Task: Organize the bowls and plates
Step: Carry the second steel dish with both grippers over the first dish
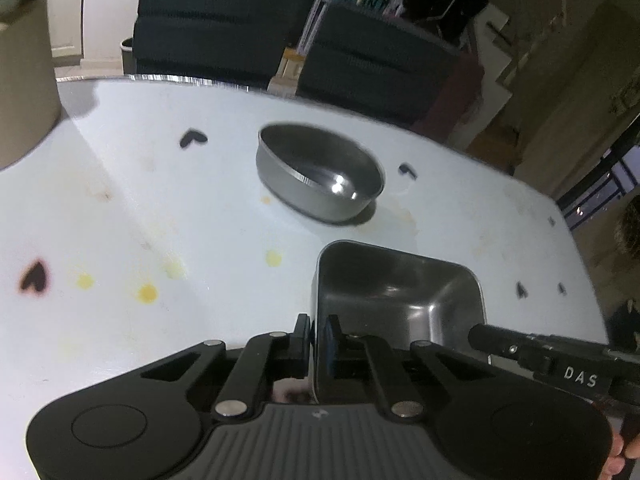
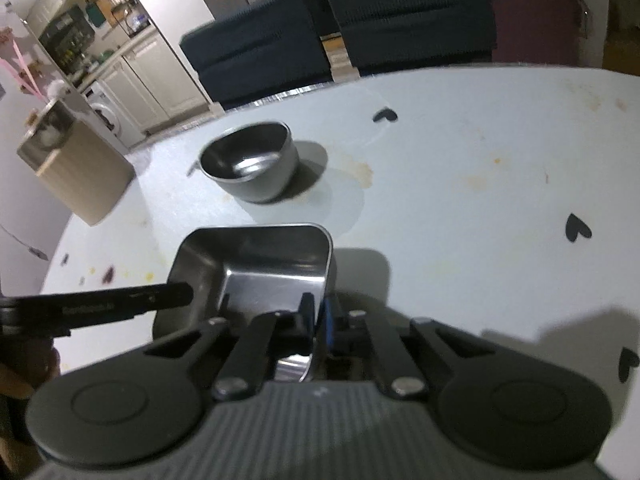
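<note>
A square steel tray (image 1: 400, 300) is held between both grippers above the white table (image 1: 160, 200). My left gripper (image 1: 318, 330) is shut on the tray's left wall. My right gripper (image 2: 318, 316) is shut on the tray's right wall; the tray (image 2: 256, 264) fills the lower middle of the right wrist view. A round steel bowl (image 1: 320, 172) stands on the table beyond the tray, apart from it, and also shows in the right wrist view (image 2: 252, 164). The opposite gripper's black finger (image 1: 520, 350) reaches the tray's rim; the left one shows in the right wrist view (image 2: 132, 300).
The white table (image 2: 480, 200) carries black heart marks (image 1: 36, 276) and yellow stains (image 1: 146, 292). A beige box (image 2: 76, 168) stands at the table's left edge. Dark sofas (image 1: 224, 20) stand behind the table's far edge.
</note>
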`<state>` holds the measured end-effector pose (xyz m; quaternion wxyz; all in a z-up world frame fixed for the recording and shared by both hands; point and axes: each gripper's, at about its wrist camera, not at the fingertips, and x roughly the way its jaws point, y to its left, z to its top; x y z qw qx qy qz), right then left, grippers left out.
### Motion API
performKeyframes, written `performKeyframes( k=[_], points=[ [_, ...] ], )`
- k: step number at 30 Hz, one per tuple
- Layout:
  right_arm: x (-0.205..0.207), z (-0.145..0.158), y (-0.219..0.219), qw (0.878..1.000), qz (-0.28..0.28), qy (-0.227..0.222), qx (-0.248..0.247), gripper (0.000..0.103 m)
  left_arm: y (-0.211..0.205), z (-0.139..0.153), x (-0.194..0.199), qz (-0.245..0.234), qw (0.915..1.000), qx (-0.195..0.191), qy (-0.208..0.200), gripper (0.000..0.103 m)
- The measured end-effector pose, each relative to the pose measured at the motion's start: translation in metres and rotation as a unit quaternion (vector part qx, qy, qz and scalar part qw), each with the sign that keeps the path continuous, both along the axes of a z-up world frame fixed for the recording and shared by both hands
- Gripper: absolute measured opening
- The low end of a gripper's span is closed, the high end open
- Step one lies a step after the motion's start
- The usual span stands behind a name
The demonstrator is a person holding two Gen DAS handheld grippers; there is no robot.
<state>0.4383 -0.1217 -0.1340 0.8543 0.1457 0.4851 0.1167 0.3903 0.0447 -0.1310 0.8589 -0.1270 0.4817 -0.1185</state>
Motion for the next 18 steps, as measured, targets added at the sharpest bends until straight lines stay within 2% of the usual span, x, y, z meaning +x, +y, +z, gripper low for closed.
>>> performKeyframes(
  k=[7,13,18],
  points=[
    [-0.026,0.038,0.005,0.999,0.0,-0.037,0.017,0.006,0.014,0.043,-0.036,0.008,0.9988,-0.009,-0.047,0.008],
    [-0.059,0.07,0.018,0.997,-0.001,-0.068,0.024,0.006,0.024,0.077,-0.077,0.005,0.9966,0.003,-0.082,0.008],
    [-0.085,0.083,0.027,0.996,0.0,-0.08,0.03,0.006,0.027,0.093,-0.106,0.001,0.9953,0.018,-0.096,0.008]
  ],
)
